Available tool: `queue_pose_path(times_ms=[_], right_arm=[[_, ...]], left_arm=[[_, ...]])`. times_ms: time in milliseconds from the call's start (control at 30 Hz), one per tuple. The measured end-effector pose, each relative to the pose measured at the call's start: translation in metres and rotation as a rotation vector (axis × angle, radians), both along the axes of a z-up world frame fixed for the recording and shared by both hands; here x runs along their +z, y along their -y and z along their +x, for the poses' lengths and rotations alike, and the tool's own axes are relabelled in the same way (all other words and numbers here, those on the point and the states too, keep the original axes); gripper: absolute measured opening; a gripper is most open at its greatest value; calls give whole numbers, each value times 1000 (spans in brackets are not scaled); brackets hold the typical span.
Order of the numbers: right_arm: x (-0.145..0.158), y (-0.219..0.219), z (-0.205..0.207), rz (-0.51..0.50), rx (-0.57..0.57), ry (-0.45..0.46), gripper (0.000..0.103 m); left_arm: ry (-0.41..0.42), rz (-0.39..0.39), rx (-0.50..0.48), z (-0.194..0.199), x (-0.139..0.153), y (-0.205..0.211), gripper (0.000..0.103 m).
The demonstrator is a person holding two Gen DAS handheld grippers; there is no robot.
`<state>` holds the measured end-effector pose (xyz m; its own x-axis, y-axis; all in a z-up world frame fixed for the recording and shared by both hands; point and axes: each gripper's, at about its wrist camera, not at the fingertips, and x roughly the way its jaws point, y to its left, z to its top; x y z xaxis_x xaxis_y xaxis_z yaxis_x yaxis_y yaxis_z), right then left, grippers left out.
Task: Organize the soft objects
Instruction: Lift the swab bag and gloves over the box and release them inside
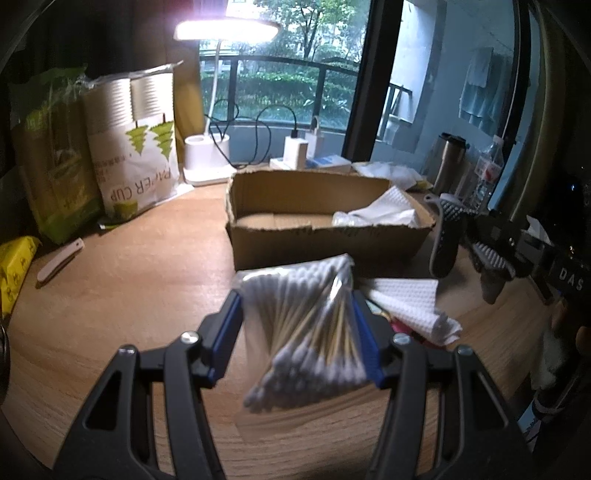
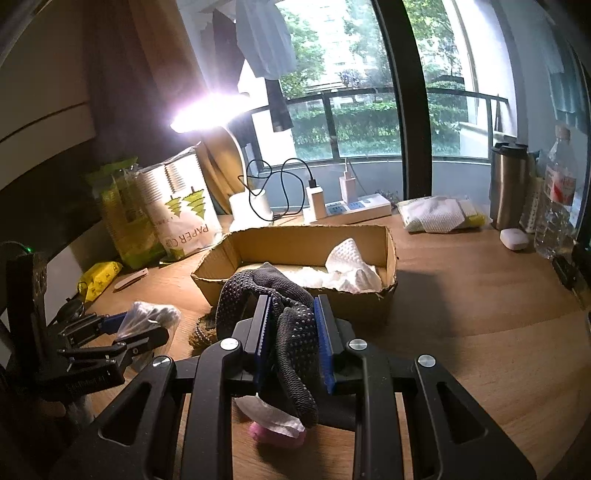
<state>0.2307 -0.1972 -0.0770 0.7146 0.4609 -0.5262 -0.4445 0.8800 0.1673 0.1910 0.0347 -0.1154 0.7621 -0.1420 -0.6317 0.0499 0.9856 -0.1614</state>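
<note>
Both grippers were loaded. Between its blue pads, the left gripper clamped a clear bag of cotton swabs, held off the wooden desk just in front of the cardboard box; in the right wrist view that same bag showed at the far left, gripped by the left gripper. The right gripper was closed on a dark dotted glove, which draped down between the pads and bunched up ahead of them, close to the box's near wall. From the left wrist view the glove hung beside the right end of the box, held by the right gripper.

Inside the box lay crumpled white cloths, piled toward its right end. A folded white waffle cloth rested on the desk to the right of the swab bag. Under the right gripper sat a pink thing partly covered by a white tissue. A lit desk lamp, a pack of paper cups and a green pack stood at the back left, a yellow packet lay at the left edge, and a metal flask and a water bottle stood at the back right.
</note>
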Motion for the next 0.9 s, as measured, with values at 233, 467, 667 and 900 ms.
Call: queue_pose_path(times_ms=[233,467,667,900], right_arm=[[7,-1,5,2,4,16,25],[14,-6,16,6,16,33,25],[18,-16,31,0,33,53,25],[21,-30,49,4,51,72,25]], left_arm=[[36,-10,3,7,13,-6,58],[74,-18,24,21,24,-16,58],[142,-21,32,33,35,-21,58],[176,-23,41,52,42,-25,58]])
